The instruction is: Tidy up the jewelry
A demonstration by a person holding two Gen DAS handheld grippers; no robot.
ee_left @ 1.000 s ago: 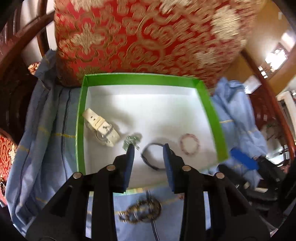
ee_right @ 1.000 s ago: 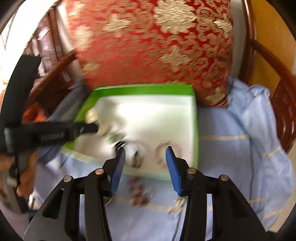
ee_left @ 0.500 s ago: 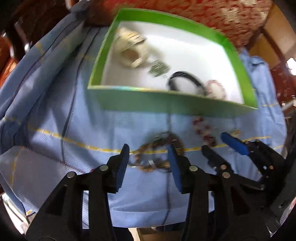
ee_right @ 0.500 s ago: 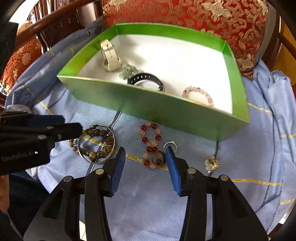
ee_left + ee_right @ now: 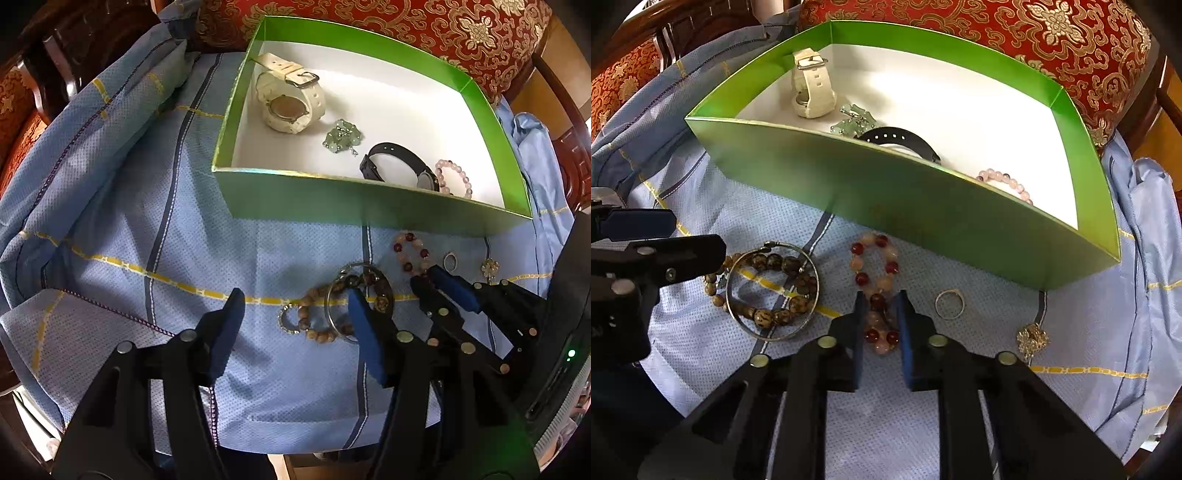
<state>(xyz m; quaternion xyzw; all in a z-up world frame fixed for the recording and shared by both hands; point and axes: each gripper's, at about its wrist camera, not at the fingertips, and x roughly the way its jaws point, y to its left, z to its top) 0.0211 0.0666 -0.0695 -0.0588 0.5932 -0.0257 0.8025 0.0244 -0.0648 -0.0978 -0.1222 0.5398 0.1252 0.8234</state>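
The right claw (image 5: 880, 306), low in the frame, is closing on the red bead bracelet (image 5: 875, 258), hiding its lower beads. The left claw (image 5: 293, 308) is opening wide over the brown bead bracelet (image 5: 314, 325). The green box (image 5: 923, 206) wall cuts off the black watch (image 5: 901, 138).

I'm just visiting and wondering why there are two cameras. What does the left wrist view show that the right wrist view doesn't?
Only the left wrist view shows the black watch's face and a small sparkly ring beside the wooden beads.

Only the right wrist view shows the right tool closing with the red and pink bracelet between its jaws.

Both show the green box, white watch, silver ring and gold brooch.
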